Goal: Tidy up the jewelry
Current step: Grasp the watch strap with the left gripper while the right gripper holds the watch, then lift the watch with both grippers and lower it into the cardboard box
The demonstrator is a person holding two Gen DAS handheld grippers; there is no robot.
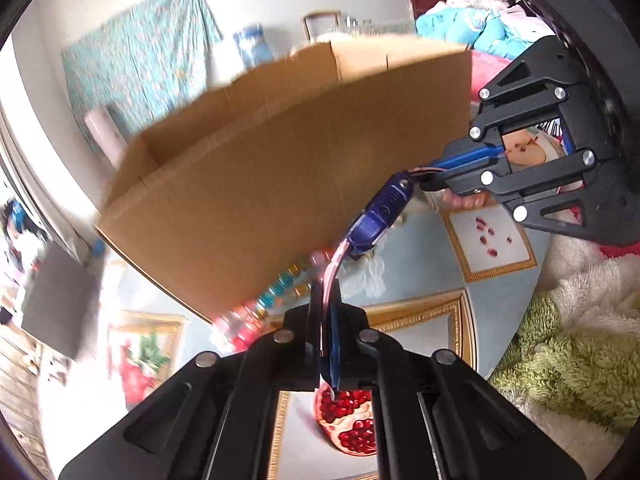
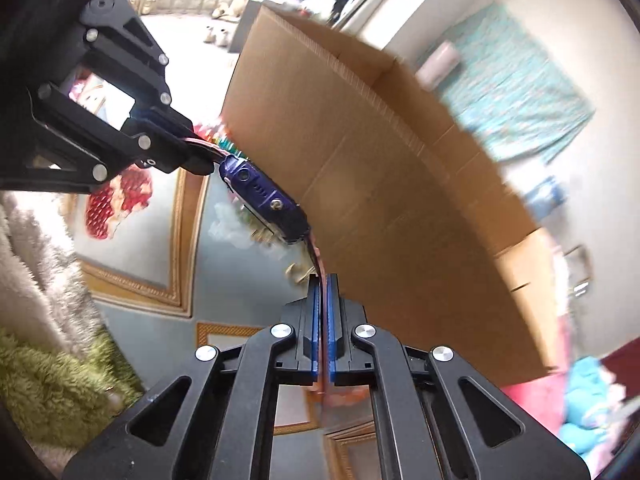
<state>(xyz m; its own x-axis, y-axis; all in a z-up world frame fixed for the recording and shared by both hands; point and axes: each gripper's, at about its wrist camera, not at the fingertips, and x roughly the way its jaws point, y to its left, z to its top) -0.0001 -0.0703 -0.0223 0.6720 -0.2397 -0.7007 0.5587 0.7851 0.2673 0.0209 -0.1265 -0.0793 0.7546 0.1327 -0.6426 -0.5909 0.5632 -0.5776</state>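
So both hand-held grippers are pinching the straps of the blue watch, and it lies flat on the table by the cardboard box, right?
Not flat on the table: the left wrist view shows the watch hanging in the air, strung between the left hand-held gripper and the right one. It does sit by the box.

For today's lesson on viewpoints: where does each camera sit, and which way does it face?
Left wrist: on the left gripper, looking down along its shut fingers at the watch; right gripper shows.
Right wrist: on the right gripper, facing the same watch; left gripper shows.
Shared: watch, cardboard box, each holding a strap end.
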